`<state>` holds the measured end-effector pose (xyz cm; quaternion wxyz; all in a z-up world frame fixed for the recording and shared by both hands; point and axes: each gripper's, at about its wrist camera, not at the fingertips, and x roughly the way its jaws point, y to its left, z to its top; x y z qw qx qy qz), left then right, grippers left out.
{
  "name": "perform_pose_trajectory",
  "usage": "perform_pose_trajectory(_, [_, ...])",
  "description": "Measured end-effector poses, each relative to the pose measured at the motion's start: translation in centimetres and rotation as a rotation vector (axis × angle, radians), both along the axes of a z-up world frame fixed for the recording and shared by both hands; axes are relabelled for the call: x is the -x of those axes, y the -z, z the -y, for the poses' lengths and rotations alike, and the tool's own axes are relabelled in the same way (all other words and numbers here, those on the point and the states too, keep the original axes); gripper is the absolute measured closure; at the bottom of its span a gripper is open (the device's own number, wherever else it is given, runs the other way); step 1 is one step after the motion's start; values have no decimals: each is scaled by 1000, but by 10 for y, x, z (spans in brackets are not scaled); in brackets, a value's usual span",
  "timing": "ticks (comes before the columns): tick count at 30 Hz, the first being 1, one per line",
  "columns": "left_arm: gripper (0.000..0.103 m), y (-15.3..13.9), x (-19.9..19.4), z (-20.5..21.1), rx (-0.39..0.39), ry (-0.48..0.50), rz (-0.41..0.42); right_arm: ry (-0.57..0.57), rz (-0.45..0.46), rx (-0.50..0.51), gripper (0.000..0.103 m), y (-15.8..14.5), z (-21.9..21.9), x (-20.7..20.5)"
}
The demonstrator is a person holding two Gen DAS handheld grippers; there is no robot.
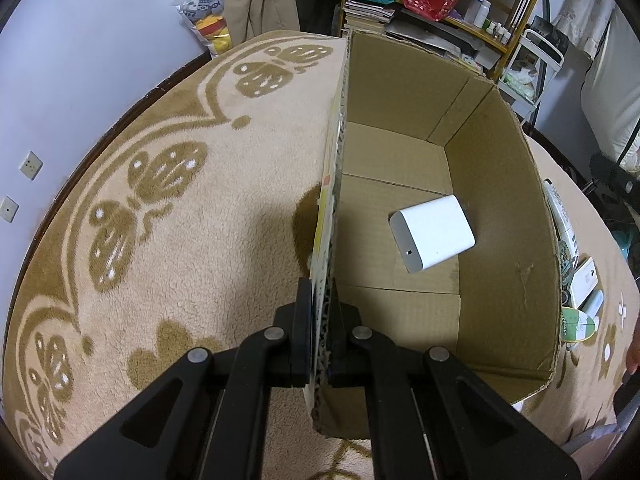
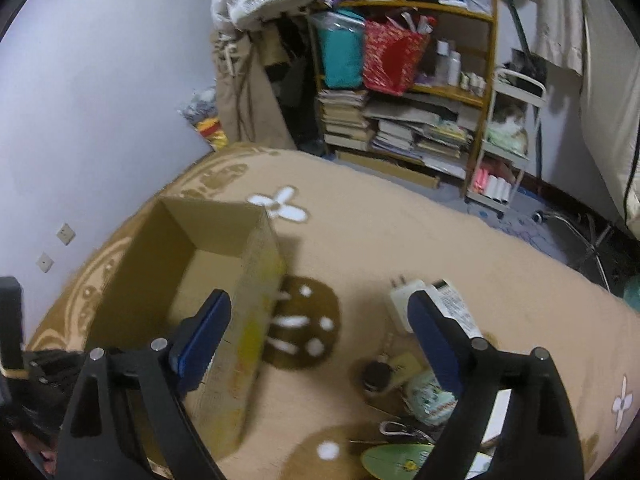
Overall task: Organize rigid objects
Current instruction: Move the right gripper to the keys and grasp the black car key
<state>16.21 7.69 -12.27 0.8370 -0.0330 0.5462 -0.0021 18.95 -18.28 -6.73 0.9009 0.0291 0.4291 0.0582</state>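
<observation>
Cardboard box (image 1: 500, 184), open at the top and made of plain brown corrugated board, stands on a plush beige carpet (image 1: 200, 220) patterned with darker brown butterflies and white flowers. Inside it lies a single white charger block (image 1: 432, 234), smooth, with rounded corners and a small port on the end face, tilted on the bare cardboard floor near the middle. The box's outer side carries a yellow printed label, blurred in the right wrist view.

The left gripper (image 1: 322, 344) has its black fingers pinched tight on the box's near wall, one finger outside and one inside, gripping the ragged corrugated edge.

The right gripper (image 2: 320, 320) has its blue-padded fingers spread wide with nothing between them; one finger hangs over the box's rim, the other over a heap of small items on the carpet beside the box. That heap includes a white plug adapter (image 2: 402, 300) with two metal prongs, a printed white carton (image 2: 456, 306), a dark round lidded jar (image 2: 376, 376), a pale patterned pouch (image 2: 428, 398), metal scissors (image 2: 400, 428) and a green oval piece (image 2: 396, 460).
</observation>
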Motion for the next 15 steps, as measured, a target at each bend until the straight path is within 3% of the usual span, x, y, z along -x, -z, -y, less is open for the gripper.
perform_pose_trajectory(15, [99, 0, 0, -1, 5, 1, -3, 74, -165, -50, 8, 59, 34, -8])
